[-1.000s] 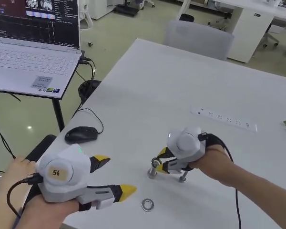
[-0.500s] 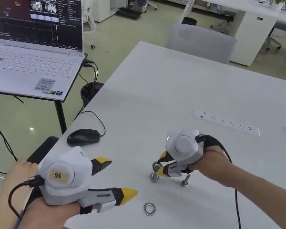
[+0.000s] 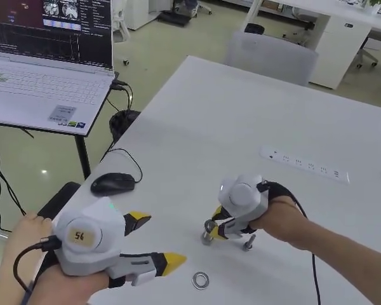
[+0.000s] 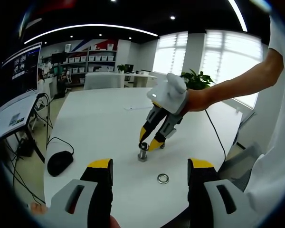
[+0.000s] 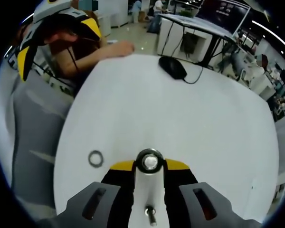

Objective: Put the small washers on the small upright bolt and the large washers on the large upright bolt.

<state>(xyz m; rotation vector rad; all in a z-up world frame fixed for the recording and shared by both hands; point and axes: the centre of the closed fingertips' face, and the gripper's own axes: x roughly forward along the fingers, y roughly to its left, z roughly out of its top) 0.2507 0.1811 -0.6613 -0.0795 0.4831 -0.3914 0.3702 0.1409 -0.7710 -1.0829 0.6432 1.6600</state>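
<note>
Steel ring pinched flat in your right gripper (image 3: 216, 227): its yellow-tipped jaws are drawn in narrow on the rim of a large washer (image 5: 140, 160). You hold it at the top of the large upright bolt (image 3: 207, 236), seemingly so the hole lines up with the shaft. The small upright bolt (image 3: 247, 242) stands just beside. Your left gripper (image 3: 156, 240) hovers near you, jaws wide apart and empty, likely readied for the loose washer (image 3: 200, 279) lying flat on the white table (image 3: 197, 121). The bolts are the holders here; how many washers already ring either is too small to tell.
</note>
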